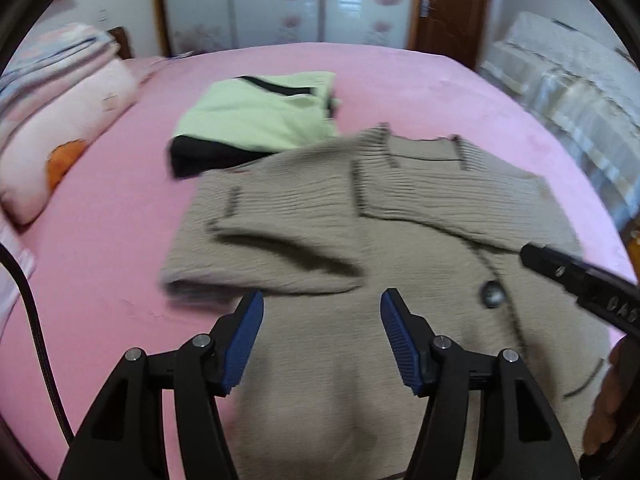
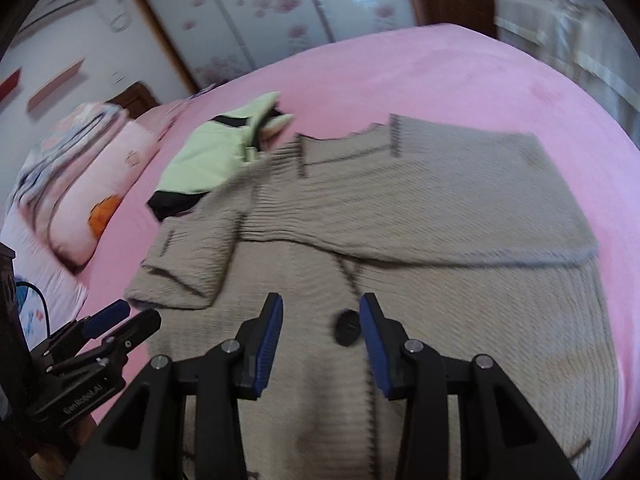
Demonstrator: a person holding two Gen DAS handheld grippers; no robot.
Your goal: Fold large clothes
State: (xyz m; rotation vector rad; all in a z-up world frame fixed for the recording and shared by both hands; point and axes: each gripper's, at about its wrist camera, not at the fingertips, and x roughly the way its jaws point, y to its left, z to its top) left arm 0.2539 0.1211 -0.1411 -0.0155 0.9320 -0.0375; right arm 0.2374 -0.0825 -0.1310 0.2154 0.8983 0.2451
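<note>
"GenRobot.AI" on left claw (image 2: pixel 120 316)

Ribbed taupe cardigan (image 1: pixel 400 208) with dark trim — pale green garment (image 1: pixel 260 116) banded black — on pink bedsheet (image 1: pixel 440 80).

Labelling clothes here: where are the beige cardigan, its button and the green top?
beige cardigan (image 1: pixel 320 380), left wrist view, lower front panel.
button (image 2: pixel 347 327), right wrist view, its face.
green top (image 1: pixel 256 120), left wrist view, middle.

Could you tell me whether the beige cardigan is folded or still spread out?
Partly folded: the beige cardigan has both sleeves laid across its chest, body still spread flat.
</note>
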